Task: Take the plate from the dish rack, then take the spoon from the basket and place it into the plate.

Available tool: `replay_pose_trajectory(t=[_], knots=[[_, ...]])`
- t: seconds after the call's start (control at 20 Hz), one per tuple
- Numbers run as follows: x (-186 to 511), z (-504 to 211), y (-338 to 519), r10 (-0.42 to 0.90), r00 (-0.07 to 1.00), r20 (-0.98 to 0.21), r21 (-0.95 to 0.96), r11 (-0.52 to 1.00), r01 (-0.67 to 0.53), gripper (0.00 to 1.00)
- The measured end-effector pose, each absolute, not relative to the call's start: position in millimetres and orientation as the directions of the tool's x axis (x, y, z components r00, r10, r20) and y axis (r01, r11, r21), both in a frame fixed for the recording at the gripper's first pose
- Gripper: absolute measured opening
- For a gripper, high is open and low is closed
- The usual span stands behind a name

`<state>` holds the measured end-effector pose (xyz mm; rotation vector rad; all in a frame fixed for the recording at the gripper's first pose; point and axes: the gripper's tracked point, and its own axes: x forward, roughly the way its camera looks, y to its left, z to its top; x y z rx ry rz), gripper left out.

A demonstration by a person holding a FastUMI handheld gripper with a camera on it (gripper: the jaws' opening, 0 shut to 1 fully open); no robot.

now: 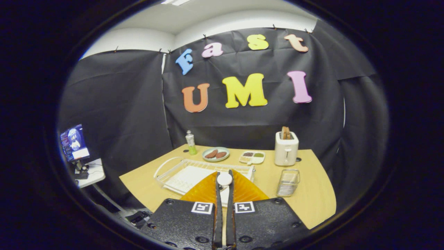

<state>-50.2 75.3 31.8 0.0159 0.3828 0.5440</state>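
Black cloth is hanging all around the booth, filling the upper half of the frame, and below it the wooden table (312, 201) is spreading across the lower centre. I am seeing the white dish rack (180, 173) lying on the table just ahead of my fingers, left of centre, with a white flat piece resting inside it; I cannot tell whether that is the plate. I am holding the gripper (224, 178) low at the bottom centre, its two fingers standing nearly closed with only a narrow slot between them, and a small white round thing (224, 179) is sitting between the tips; I cannot tell what it is, nor whether both fingers are pressing on it. To the right of the fingers the wire basket (288, 183) is standing upright on the table, and I cannot make out a spoon in it. Beyond the basket a white toaster (286, 148) is standing with bread poking out of its top. Left of the toaster a divided tray (252, 157) is lying flat, then a pale green dish (215, 154) carrying two brown pieces, then a small bottle (190, 142) with green at its base. At the far left of the frame a monitor (74, 142) is glowing over a small white side table (92, 173).
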Motion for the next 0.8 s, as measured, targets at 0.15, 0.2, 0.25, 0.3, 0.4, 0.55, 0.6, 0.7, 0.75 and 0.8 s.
replay_pose_trajectory(t=[0.15, 0.2, 0.25, 0.3, 0.4, 0.55, 0.6, 0.7, 0.75, 0.8], knots=[[-70.0, 3.8, 110.4, 0.597, 0.694, -0.403, 0.151, 0.791, -0.593, 0.10], [-73.0, -5.8, 118.3, 0.610, 0.668, -0.425, 0.155, 0.777, -0.611, 0.10], [-76.1, -15.9, 126.7, 0.623, 0.642, -0.447, 0.155, 0.761, -0.630, 0.10], [-78.2, -23.6, 133.3, 0.631, 0.620, -0.466, 0.157, 0.749, -0.644, 0.10], [-80.2, -39.8, 142.9, 0.640, 0.580, -0.504, 0.159, 0.729, -0.666, 0.10], [-83.6, -67.1, 154.8, 0.643, 0.527, -0.555, 0.164, 0.706, -0.689, 0.10], [-83.2, -75.9, 157.4, 0.640, 0.514, -0.571, 0.168, 0.704, -0.690, 0.10], [-81.2, -88.7, 163.5, 0.649, 0.489, -0.583, 0.202, 0.699, -0.686, 0.10], [-79.5, -92.5, 165.5, 0.655, 0.477, -0.586, 0.218, 0.695, -0.685, 0.10], [-78.0, -96.9, 166.7, 0.656, 0.468, -0.592, 0.229, 0.694, -0.683, 0.09]])
